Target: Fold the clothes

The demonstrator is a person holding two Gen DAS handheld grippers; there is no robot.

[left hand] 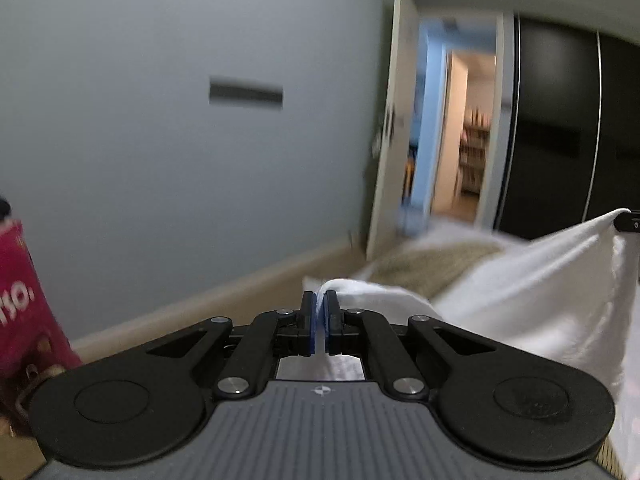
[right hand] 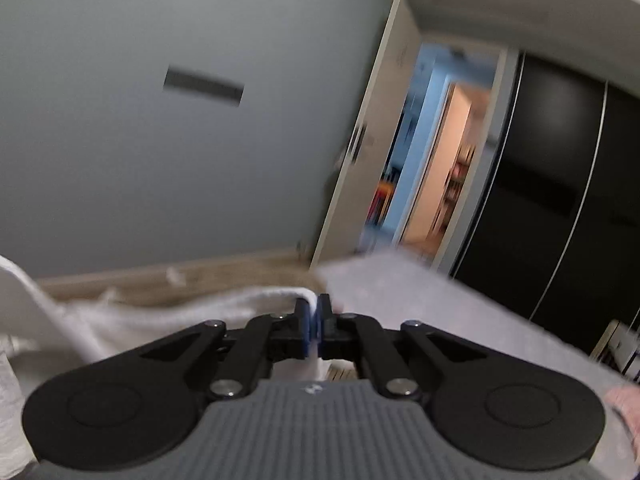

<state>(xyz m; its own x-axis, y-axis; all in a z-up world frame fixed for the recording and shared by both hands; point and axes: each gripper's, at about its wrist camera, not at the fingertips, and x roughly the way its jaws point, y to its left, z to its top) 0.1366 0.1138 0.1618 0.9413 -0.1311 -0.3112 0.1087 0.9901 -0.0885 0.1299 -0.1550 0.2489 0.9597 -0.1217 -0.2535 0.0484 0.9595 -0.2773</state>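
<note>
We hold a white cloth [left hand: 520, 300] up in the air, one edge in each claw, and both cameras look out across the room instead of down at any surface. The left claw [left hand: 320, 322] is pinched almost shut, its blue pads [left hand: 308, 326] nipping a thin fold of the white fabric, which runs from there off to the right and rises to a peaked corner at the frame edge, where a bit of dark hardware shows, probably the other claw. The right claw [right hand: 313, 326] is likewise nipped tight on a rolled hem of the cloth [right hand: 160, 316], which sags away to the left in a slack curve.

We judge the two-corner grip is there to let the garment hang and spread under its own weight, so wrinkles drop out and the edges line up before it is laid flat and folded. The slack between our grips suggests the claws sit closer together than the cloth is wide. Both views are blurred, so what kind of garment it is we cannot tell.

Behind it lie a grey wall [left hand: 160, 140], an open door [left hand: 394, 128], a dark wardrobe [left hand: 560, 128], a grey bed [right hand: 460, 320] under the right claw and a red box [left hand: 24, 300] at the far left
</note>
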